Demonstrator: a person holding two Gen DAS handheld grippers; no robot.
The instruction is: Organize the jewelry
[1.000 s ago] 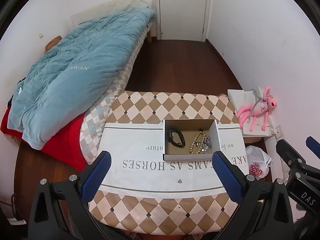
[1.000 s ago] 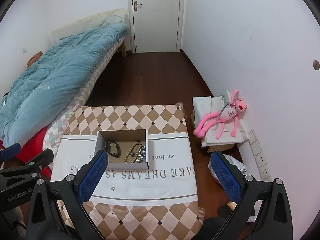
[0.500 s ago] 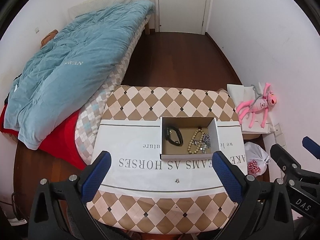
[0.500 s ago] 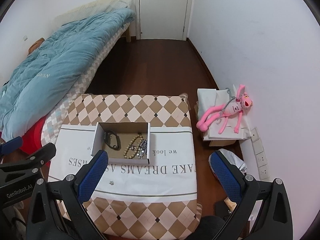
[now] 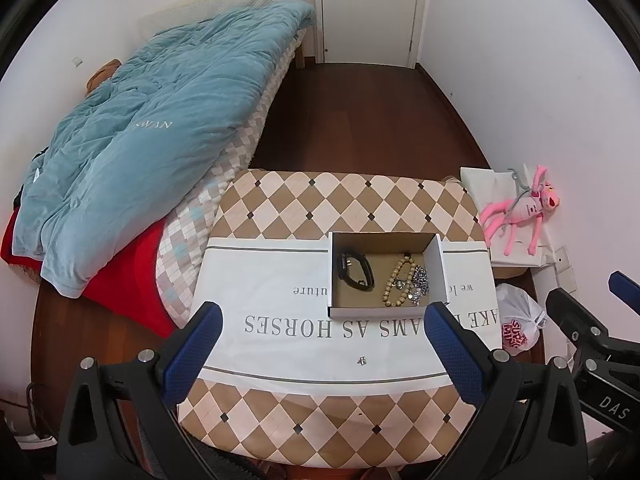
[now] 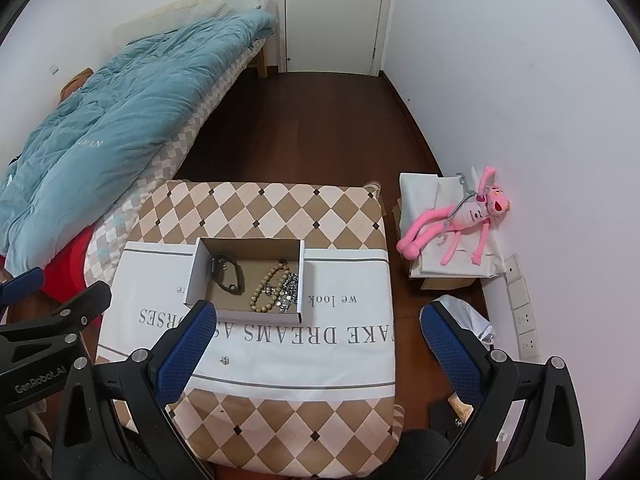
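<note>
A small open cardboard box (image 5: pixel 439 268) (image 6: pixel 192 276) stands on the white cloth of a checkered table (image 5: pixel 340 208) (image 6: pixel 260 208). Inside lie a black band (image 5: pixel 355 271) (image 6: pixel 228 274), a beige bead bracelet (image 5: pixel 394 286) (image 6: pixel 267 290) and a silver chain (image 5: pixel 419 286) (image 6: pixel 288 294). A tiny silver piece (image 5: pixel 362 360) (image 6: pixel 224 359) lies on the cloth in front of the box. My left gripper (image 5: pixel 322 344) and right gripper (image 6: pixel 316 344) are both open and empty, held high above the table's near edge.
A bed with a blue quilt (image 5: pixel 160 120) lies to the left. A pink plush toy (image 6: pixel 464 216) lies on white paper on a box by the right wall. A white plastic bag (image 5: pixel 518 322) sits on the floor. A closed door (image 6: pixel 332 16) is at the back.
Both grippers have risen and drawn back, so the table and box look smaller and lower. The jaws stayed open. Nothing on the table moved.
</note>
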